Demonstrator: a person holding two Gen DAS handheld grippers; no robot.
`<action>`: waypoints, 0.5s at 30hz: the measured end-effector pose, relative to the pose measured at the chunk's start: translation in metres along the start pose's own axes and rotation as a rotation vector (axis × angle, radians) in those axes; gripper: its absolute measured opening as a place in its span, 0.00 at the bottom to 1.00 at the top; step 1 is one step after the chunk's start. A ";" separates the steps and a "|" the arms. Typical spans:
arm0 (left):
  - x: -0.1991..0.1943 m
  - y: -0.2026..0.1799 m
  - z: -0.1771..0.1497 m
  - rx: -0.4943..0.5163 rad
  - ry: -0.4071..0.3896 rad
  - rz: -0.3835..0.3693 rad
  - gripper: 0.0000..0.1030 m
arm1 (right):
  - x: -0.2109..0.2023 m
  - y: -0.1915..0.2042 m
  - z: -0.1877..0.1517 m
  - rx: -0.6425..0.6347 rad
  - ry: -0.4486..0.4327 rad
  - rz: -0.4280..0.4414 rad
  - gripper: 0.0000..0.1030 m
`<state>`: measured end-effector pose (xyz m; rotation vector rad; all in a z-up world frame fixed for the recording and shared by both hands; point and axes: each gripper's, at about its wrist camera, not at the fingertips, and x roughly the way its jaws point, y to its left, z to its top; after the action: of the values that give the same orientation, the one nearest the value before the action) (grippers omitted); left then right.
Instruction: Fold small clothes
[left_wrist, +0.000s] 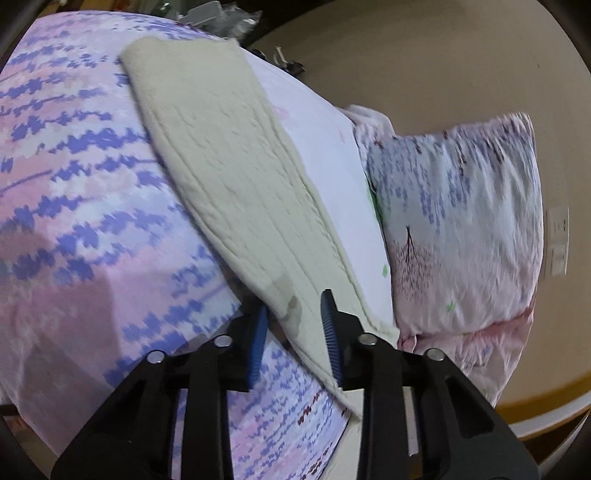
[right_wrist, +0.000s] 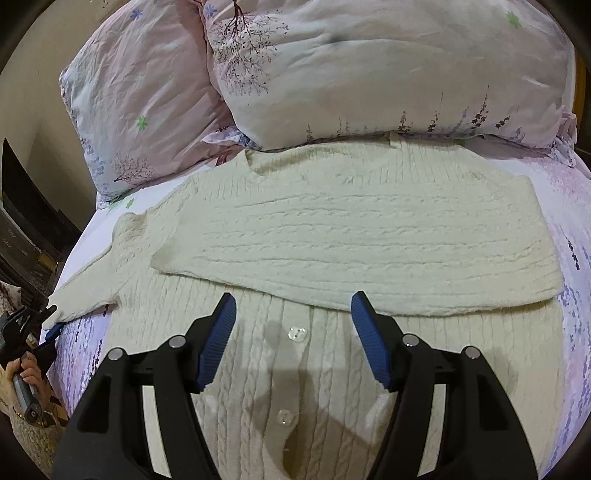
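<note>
The cream cable-knit cardigan (right_wrist: 332, 236) was lying on the bed (right_wrist: 576, 236) just below the two pillows (right_wrist: 369, 74), with one half already folded across so the button placket (right_wrist: 297, 334) only showed on the near part. One sleeve (right_wrist: 96, 284) stuck out to the side, toward the bed's edge.

The left claw (left_wrist: 295, 332) was at that sleeve end with its blue pads spread apart and the knit edge sitting between them, not pinched as far as I could see. The right claw (right_wrist: 293, 341) hovered above the placket, pads wide apart too, gripping nothing.

My take on the sleeve step: close on the cuff hem itself, not a loose single layer, lift only a little so the body doesn't drag, then lay it flat across. Chunky knit slides and bunches easily, so the free claw could pin the body down.
</note>
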<state>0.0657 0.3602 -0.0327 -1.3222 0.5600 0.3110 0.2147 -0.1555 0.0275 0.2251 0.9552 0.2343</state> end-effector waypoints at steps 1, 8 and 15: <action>0.000 0.002 0.002 -0.008 -0.004 -0.001 0.24 | 0.000 -0.001 0.000 0.002 0.000 0.003 0.63; -0.009 -0.004 0.016 -0.003 -0.083 0.001 0.04 | -0.010 -0.009 0.001 0.009 -0.021 0.012 0.63; -0.015 -0.085 -0.002 0.224 -0.158 -0.070 0.03 | -0.020 -0.017 0.001 0.017 -0.054 0.013 0.65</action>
<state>0.0969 0.3396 0.0450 -1.0879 0.4025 0.2839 0.2061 -0.1777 0.0391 0.2519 0.9031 0.2306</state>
